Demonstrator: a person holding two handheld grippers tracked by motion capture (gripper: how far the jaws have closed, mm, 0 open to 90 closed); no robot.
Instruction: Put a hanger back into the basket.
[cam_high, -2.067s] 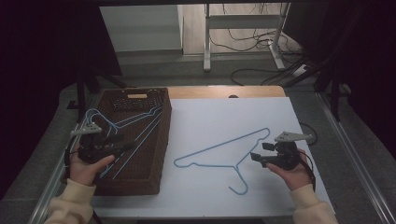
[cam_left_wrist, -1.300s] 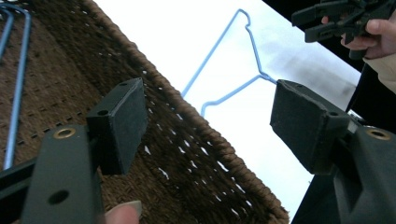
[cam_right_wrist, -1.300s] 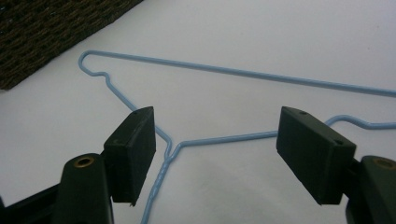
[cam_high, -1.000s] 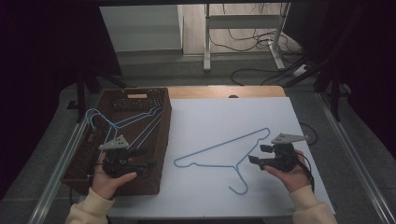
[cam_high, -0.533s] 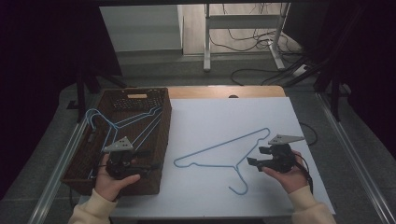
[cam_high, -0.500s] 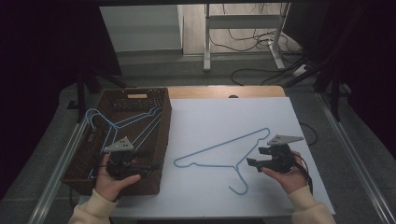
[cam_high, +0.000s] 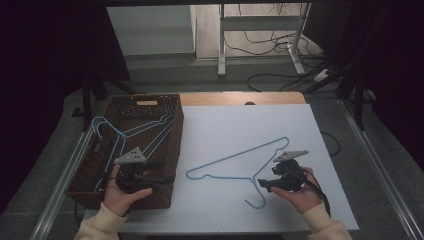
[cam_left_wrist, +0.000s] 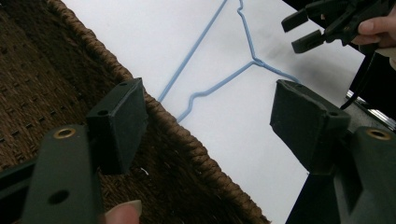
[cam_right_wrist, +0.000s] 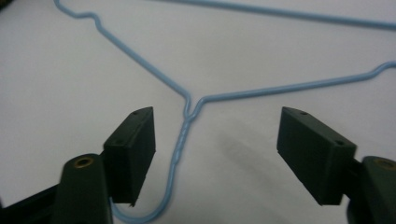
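Since the earlier frames the left gripper (cam_high: 159, 171) has come down from the basket's far left, over the hangers there, to its near right corner at about 7 o'clock on the table, while the right gripper (cam_high: 264, 185) has crept a little toward the hanger's neck. That suggests the loose hanger is the next thing to be picked up, probably by its twisted neck.

The blue wire hanger (cam_high: 235, 159) lies flat on the white board (cam_high: 280, 120) at centre, hook pointing to 6 o'clock, thin and slightly kinked at one shoulder. The right gripper's jaws are spread, straddling the neck (cam_right_wrist: 187, 122) without touching it. The left gripper's jaws are spread too, holding nothing, above the wicker basket (cam_high: 176, 131) rim, with more blue hangers (cam_high: 122, 135) inside at 9 o'clock.
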